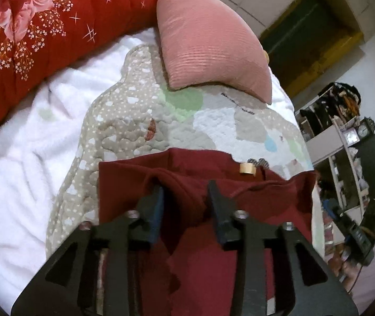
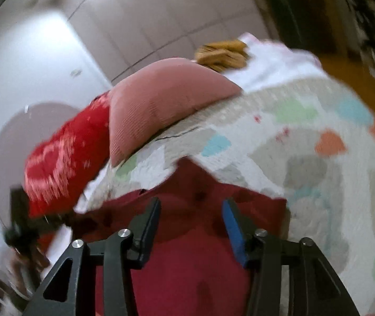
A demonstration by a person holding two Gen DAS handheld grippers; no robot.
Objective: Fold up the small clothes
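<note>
Maroon garment (image 1: 213,184) on quilt (image 1: 140,121), fold between parted left hand-held gripper (image 1: 186,187) fingers.

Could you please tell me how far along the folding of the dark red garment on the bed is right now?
Done: the dark red garment lies on the patterned quilt with one layer already doubled over, its tan label showing. In hand: nothing gripped; the left gripper and right gripper both stand open over the cloth, a fold of it between the left jaws. Left: edges look rumpled, so smoothing and probably a further fold remain.
</note>
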